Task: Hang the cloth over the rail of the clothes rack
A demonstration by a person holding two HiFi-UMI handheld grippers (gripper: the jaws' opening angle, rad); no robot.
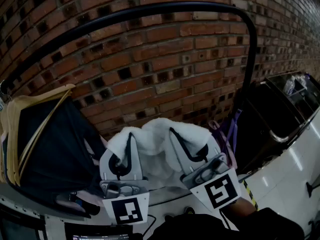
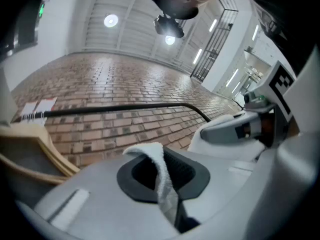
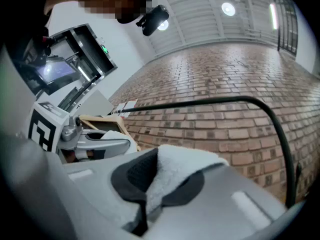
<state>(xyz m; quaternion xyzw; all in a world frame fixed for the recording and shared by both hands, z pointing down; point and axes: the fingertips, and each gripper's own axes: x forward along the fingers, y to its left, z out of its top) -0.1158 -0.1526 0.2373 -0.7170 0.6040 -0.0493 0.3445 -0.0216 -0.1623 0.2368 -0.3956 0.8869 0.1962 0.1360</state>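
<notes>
A white fluffy cloth (image 1: 159, 143) is held up between my two grippers, below the black rail (image 1: 150, 10) of the clothes rack, which arches across a brick wall. My left gripper (image 1: 130, 141) is shut on the cloth's left edge, and a thin fold of the cloth (image 2: 152, 151) stands out of its jaws (image 2: 162, 176). My right gripper (image 1: 176, 136) is shut on the right edge, with a thick wad of cloth (image 3: 185, 159) squeezed between its pads (image 3: 150, 184). The rail (image 2: 125, 108) (image 3: 210, 103) runs level ahead of both grippers, above the cloth.
Wooden hangers with dark garments (image 1: 35, 134) hang at the rail's left end. The rail bends down into a post (image 1: 246, 69) at the right, with a purple item (image 1: 229, 131) beside it. A black cart (image 1: 280, 114) stands at the far right.
</notes>
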